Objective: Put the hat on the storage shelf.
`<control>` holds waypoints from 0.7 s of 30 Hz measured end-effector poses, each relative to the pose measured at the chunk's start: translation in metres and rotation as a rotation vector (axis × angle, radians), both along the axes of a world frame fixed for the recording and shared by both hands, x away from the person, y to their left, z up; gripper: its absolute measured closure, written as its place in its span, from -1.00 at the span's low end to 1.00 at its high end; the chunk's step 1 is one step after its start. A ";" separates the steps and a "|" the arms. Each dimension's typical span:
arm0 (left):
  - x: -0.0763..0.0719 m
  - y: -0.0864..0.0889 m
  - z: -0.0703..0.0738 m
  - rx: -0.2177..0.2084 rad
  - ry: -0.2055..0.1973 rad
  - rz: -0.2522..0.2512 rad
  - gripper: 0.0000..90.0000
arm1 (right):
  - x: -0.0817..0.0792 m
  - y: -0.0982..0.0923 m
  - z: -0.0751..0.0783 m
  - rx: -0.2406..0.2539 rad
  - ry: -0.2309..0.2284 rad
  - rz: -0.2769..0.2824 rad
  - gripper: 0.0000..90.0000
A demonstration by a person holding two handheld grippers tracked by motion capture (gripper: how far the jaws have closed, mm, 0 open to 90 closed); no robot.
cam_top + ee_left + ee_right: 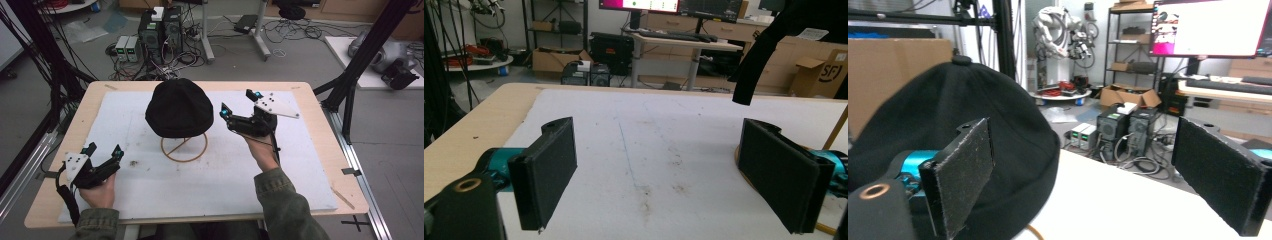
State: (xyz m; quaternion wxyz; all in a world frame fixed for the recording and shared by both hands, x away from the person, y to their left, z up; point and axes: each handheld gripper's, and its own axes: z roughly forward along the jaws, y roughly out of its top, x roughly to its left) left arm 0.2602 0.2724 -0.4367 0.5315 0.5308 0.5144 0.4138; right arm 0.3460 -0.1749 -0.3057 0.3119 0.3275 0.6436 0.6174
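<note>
Where a white mat, scuffed and stained near its middle, covers most of a pale wooden table, set on a grey workshop floor strewn with cables. Beyond the far edge, on the floor: computer towers and small grey boxes amid tangled wiring; black frame posts to either side. Farther back in the gripper views: desks, monitors, cardboard boxes, shelving.

At the mat's centre, a black knit hat, perched on a wooden stand with a ring base flat on the mat. Near the ring, a small speck of debris.

At the near left corner, left gripper held in a hand, jaws spread wide with nothing between them, well apart from the hat. In the left gripper view, only stained mat between the pads, the ring base just past the right pad.

Right of the hat, right gripper raised in a hand, jaws likewise wide apart and holding nothing, one fingertip close beside the hat's side. In the right gripper view, hat looming behind the left pad; contact cannot be told.
</note>
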 end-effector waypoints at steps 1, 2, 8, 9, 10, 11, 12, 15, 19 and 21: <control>0.000 0.000 0.000 -0.001 0.000 0.000 -0.63 | -0.001 -0.002 -0.001 0.004 0.004 -0.005 -0.79; 0.000 0.000 0.000 -0.001 0.000 0.000 -0.63 | -0.002 -0.006 -0.003 0.001 -0.002 -0.019 -0.79; 0.000 -0.001 0.000 0.001 -0.001 -0.003 -0.63 | -0.011 -0.027 -0.016 0.000 -0.003 -0.081 -0.79; 0.000 -0.001 0.000 0.001 0.000 -0.004 -0.63 | -0.012 -0.029 -0.018 -0.002 0.004 -0.095 -0.79; 0.000 -0.001 0.000 0.001 -0.001 -0.003 -0.63 | -0.013 -0.032 -0.020 -0.007 0.015 -0.106 -0.79; 0.000 -0.001 0.000 0.000 -0.001 -0.003 -0.63 | -0.014 -0.036 -0.024 -0.004 0.006 -0.111 -0.79; 0.001 -0.001 0.000 0.001 -0.001 -0.003 -0.63 | -0.016 -0.039 -0.026 -0.005 0.009 -0.121 -0.79; 0.001 -0.002 0.000 0.001 -0.001 -0.005 -0.63 | -0.019 -0.049 -0.035 -0.001 0.021 -0.152 -0.79; 0.002 -0.003 0.000 0.005 0.000 -0.008 -0.63 | -0.021 -0.060 -0.044 0.008 0.022 -0.186 -0.79; 0.002 -0.003 0.000 0.007 0.002 -0.009 -0.63 | -0.023 -0.064 -0.048 0.009 0.030 -0.197 -0.79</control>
